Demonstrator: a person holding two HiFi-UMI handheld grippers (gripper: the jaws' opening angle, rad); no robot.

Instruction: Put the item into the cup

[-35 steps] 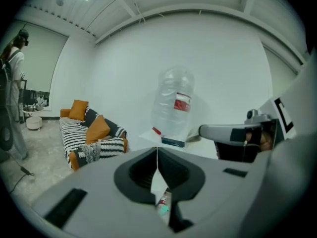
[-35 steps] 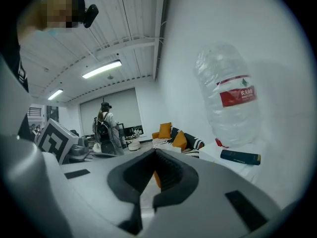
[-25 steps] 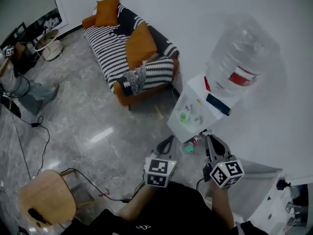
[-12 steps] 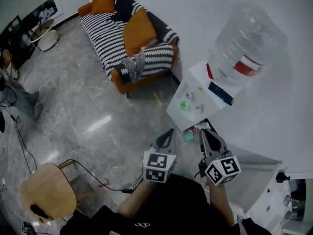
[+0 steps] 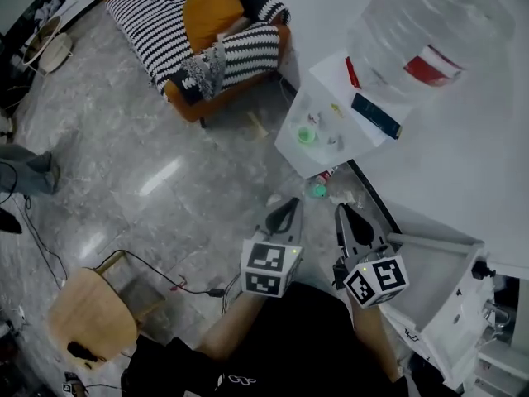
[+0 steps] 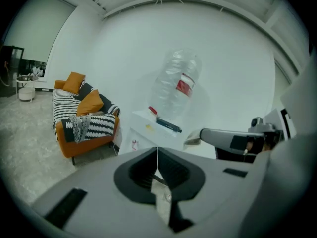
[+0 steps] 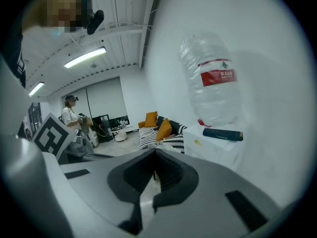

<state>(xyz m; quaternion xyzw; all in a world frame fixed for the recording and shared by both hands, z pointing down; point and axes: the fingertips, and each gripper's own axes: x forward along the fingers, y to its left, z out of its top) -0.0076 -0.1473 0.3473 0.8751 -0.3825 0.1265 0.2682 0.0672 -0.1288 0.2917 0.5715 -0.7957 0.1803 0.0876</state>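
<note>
A: Grippers?
B: Both the left gripper (image 5: pixel 293 204) and right gripper (image 5: pixel 342 212): jaws together, nothing between them.
A: Cup?
B: Green cup (image 5: pixel 307 135) on the dispenser (image 5: pixel 329 79) top, small items (image 5: pixel 332 141) beside it, well apart from both grippers.

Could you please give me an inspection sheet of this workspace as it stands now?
Surface: white water-dispenser top under a large clear bottle.
Job's things: small green cup-like object on that top; the item to go in cannot be told.
Clutter: dark blue flat box, red strip, tiny bits near the cup.
Grippers: left gripper and right gripper, both shut and empty, short of the dispenser.
Cables: black cable on the grey marble floor.
Surroundings: striped sofa with orange cushions, round wooden chair.
</note>
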